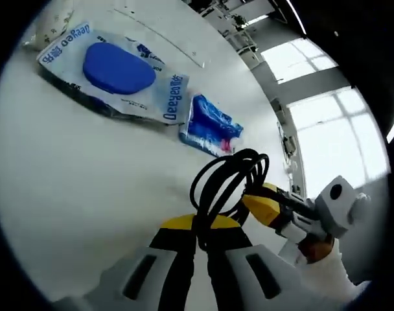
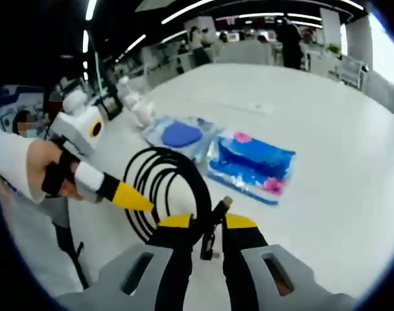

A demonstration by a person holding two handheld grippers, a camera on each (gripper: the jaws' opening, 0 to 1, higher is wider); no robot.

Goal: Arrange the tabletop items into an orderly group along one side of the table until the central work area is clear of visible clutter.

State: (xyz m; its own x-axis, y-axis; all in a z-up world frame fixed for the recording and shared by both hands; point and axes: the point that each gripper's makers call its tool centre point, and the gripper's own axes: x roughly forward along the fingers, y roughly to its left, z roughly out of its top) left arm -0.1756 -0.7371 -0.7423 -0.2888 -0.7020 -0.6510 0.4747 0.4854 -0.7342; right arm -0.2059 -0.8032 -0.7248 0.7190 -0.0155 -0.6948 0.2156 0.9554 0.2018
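wipes pack [image 1: 113, 71] lettering partly unreadable

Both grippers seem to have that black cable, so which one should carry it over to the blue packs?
Probably the left gripper: its jaws are shut on the cable, and the blue packs lie just ahead. The right gripper also pinches it.

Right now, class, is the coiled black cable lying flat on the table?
No: the black cable is held up above the table between both grippers' jaws.
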